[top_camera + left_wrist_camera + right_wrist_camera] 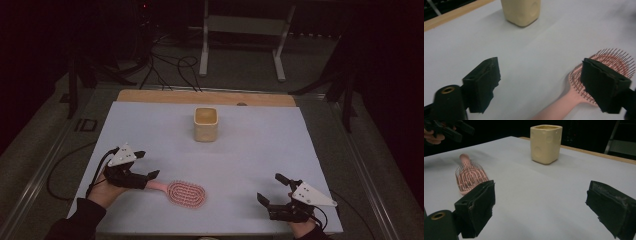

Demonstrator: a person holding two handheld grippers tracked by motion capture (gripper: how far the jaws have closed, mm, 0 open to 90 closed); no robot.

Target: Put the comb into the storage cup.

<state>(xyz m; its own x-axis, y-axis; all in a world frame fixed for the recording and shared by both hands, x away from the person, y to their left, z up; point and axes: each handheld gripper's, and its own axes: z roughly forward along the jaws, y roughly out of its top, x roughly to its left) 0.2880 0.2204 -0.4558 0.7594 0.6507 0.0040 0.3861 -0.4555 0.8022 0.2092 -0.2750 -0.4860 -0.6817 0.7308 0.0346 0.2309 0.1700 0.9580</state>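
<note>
A pink hairbrush [186, 194] lies bristles up on the white table sheet, its handle pointing left toward my left gripper [148, 164]. In the left gripper view that gripper [541, 67] stands open just above the sheet. The brush handle [559, 106] runs in low between the jaws without touching them, and the right jaw covers part of the brush head [611, 56]. A cream square cup [205, 124] stands upright at the middle back. My right gripper [270, 187] is open and holds nothing near the front right edge. It faces the cup [546, 143] and the brush [470, 176].
The white sheet [260, 150] covers a board with a wooden strip [205, 96] along its far edge. Beyond the table are a metal stand [242, 30] and loose cables [175, 65] on the dark floor. In the right gripper view the left hand's gripper [449, 128] shows at top left.
</note>
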